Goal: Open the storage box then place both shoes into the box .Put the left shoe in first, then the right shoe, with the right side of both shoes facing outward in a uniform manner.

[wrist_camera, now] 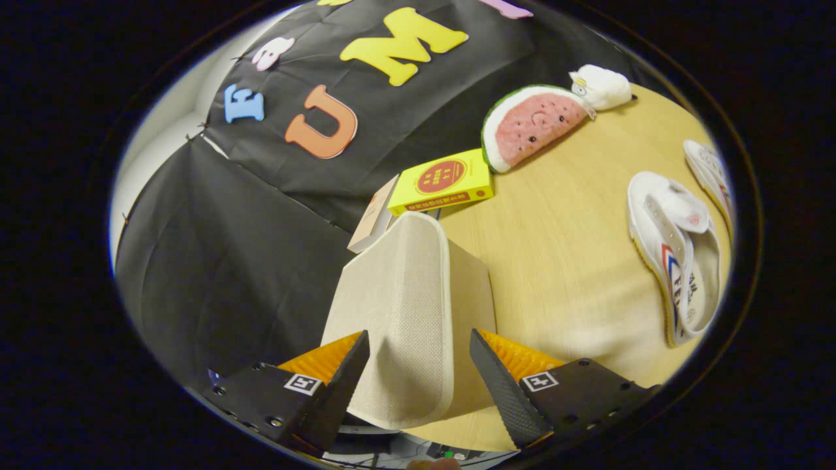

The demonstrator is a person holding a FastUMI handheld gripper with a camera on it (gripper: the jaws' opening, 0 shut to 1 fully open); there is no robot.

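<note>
The beige fabric lid (405, 307) of the storage box stands tilted up between my fingers, its woven face toward the left and its shaded rim toward the right. My gripper (419, 339) is shut on this lid, one finger on each side of it. The box body below is hidden by the lid. Two white canvas shoes lie on the wooden table (562, 261), off to the right beyond the fingers. The nearer shoe (676, 261) lies with its opening up and shows red and blue stripes; the farther shoe (712, 173) is behind it.
A yellow book (444, 183) rests on a pale box (373, 222) just beyond the lid. Farther back lie a watermelon plush (532, 124) and a small white plush (601, 86). Bare tabletop lies between the lid and the shoes.
</note>
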